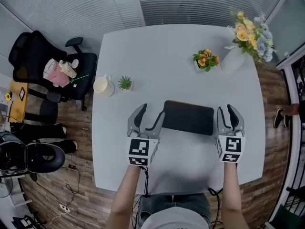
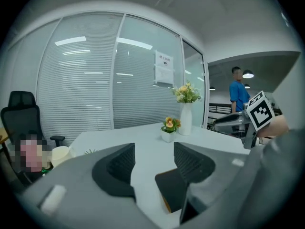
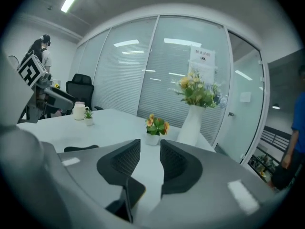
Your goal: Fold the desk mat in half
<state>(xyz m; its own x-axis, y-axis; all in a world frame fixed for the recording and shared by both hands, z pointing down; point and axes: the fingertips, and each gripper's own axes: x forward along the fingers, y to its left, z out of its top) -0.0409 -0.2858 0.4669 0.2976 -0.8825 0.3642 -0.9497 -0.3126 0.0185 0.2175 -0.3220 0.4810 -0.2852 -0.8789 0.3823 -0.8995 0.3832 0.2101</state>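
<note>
The black desk mat [image 1: 188,117] lies as a small dark rectangle on the white table [image 1: 152,51], near the front edge and between my two grippers. My left gripper [image 1: 148,114] is open at the mat's left end, its right finger touching that edge. In the left gripper view the mat's corner [image 2: 171,190], with a tan edge, shows below the right jaw of the open gripper [image 2: 153,151]. My right gripper [image 1: 228,112] is open just off the mat's right end, with nothing between its fingers [image 3: 150,151]. A dark strip of mat [image 3: 78,148] lies to its left.
A white mug [image 1: 102,86] and a tiny green plant [image 1: 125,83] stand at the table's left edge. A small pot of orange flowers [image 1: 206,59] and a white vase of flowers [image 1: 236,56] stand at the back right. A black office chair [image 1: 47,66] is left of the table.
</note>
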